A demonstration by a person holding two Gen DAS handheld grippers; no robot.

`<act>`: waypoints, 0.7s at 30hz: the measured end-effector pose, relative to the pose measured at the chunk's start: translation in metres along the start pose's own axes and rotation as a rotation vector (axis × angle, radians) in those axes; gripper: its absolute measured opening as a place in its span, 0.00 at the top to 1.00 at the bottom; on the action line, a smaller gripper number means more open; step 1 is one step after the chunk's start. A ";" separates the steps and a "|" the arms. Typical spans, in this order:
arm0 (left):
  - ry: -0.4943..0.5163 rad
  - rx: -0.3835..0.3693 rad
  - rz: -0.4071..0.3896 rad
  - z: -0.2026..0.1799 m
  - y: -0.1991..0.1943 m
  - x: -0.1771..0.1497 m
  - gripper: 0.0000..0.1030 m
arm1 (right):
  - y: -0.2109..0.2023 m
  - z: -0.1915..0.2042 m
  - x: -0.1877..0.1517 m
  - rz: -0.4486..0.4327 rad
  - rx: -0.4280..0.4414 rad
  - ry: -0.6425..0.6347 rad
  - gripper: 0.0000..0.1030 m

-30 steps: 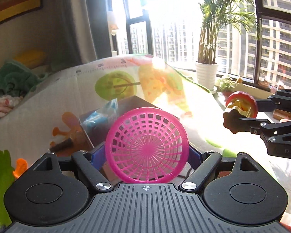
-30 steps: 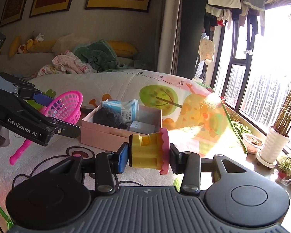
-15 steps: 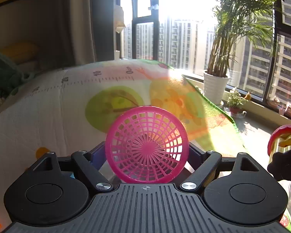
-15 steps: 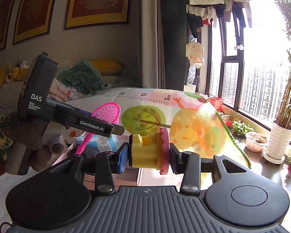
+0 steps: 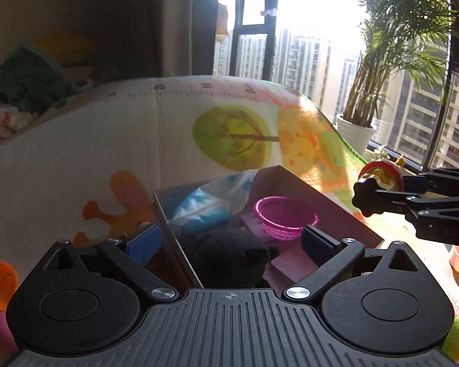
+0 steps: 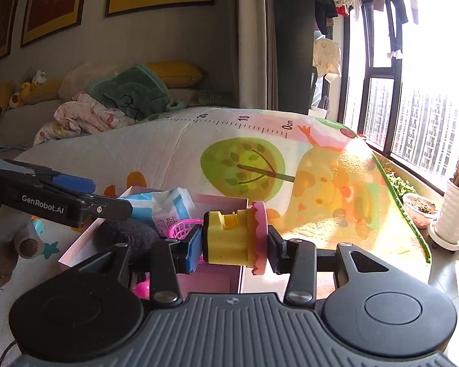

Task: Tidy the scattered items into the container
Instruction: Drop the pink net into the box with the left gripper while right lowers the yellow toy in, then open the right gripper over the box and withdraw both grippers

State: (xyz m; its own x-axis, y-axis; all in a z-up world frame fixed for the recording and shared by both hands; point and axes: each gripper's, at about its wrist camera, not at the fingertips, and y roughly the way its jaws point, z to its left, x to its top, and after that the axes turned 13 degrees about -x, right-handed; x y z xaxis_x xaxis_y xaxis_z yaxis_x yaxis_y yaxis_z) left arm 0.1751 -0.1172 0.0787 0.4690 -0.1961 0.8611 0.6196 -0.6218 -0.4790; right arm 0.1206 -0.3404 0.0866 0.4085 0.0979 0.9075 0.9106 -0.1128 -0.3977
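Left wrist view: left tongs [image 5: 231, 238] opening over the pink box [image 5: 345, 211], nothing between them; pink basket [image 5: 286, 217] lies inside. Right tongs [image 6: 234, 240] clamp the yellow toy [image 6: 232, 238], poised above the box's near edge for release.

Glossy pink plastic mesh basket [image 5: 285, 217], matt fuzzy black plush [image 5: 229, 257], smooth cardboard box [image 5: 336, 211].

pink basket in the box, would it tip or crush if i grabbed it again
The pink basket looks like thin open plastic mesh, so probably light and somewhat flexible. It already sits tilted in the box, so a nudge could tip it. Its round rim might roll.
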 end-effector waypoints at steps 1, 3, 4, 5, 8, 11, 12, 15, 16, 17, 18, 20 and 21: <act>0.006 0.009 0.007 0.000 -0.007 -0.008 0.02 | 0.005 0.006 0.000 0.005 0.006 -0.008 0.59; 0.001 0.021 0.014 0.001 -0.022 -0.025 0.01 | 0.016 0.019 0.001 0.021 0.016 -0.026 0.59; -0.009 0.018 0.016 0.002 -0.029 -0.032 0.01 | 0.022 0.024 0.001 0.034 0.019 -0.032 0.59; -0.023 0.013 0.017 0.004 -0.036 -0.040 0.01 | 0.029 0.028 0.000 0.052 0.021 -0.035 0.59; -0.055 0.010 0.019 0.005 -0.050 -0.060 0.00 | 0.048 0.040 -0.004 0.109 0.028 -0.038 0.59; -0.092 0.004 0.028 0.009 -0.057 -0.075 0.00 | 0.066 0.052 -0.008 0.145 0.015 -0.061 0.59; -0.101 0.003 0.031 0.010 -0.059 -0.079 0.00 | 0.072 0.056 -0.009 0.152 0.006 -0.072 0.59; -0.112 0.016 0.037 0.013 -0.063 -0.086 0.00 | 0.086 0.060 -0.006 0.185 -0.014 -0.080 0.59; -0.110 0.028 0.036 0.015 -0.067 -0.088 0.00 | 0.087 0.059 -0.004 0.192 -0.012 -0.070 0.58; -0.107 0.039 0.035 0.018 -0.070 -0.091 0.00 | 0.085 0.058 -0.002 0.193 -0.010 -0.060 0.57; -0.105 0.050 0.033 0.020 -0.072 -0.093 0.00 | 0.081 0.056 0.001 0.188 -0.009 -0.054 0.53; -0.110 0.070 0.029 0.025 -0.077 -0.098 0.00 | 0.070 0.052 0.008 0.158 -0.017 -0.047 0.42; -0.117 0.077 0.027 0.028 -0.079 -0.100 0.00 | 0.064 0.050 0.011 0.141 -0.023 -0.048 0.38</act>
State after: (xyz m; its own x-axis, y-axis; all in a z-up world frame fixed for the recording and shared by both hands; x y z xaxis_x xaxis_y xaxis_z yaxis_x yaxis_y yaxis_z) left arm 0.0969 -0.0274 0.0259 0.5537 -0.1198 0.8240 0.6499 -0.5566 -0.5176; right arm 0.1863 -0.2971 0.0648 0.5352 0.1267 0.8352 0.8425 -0.1515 -0.5170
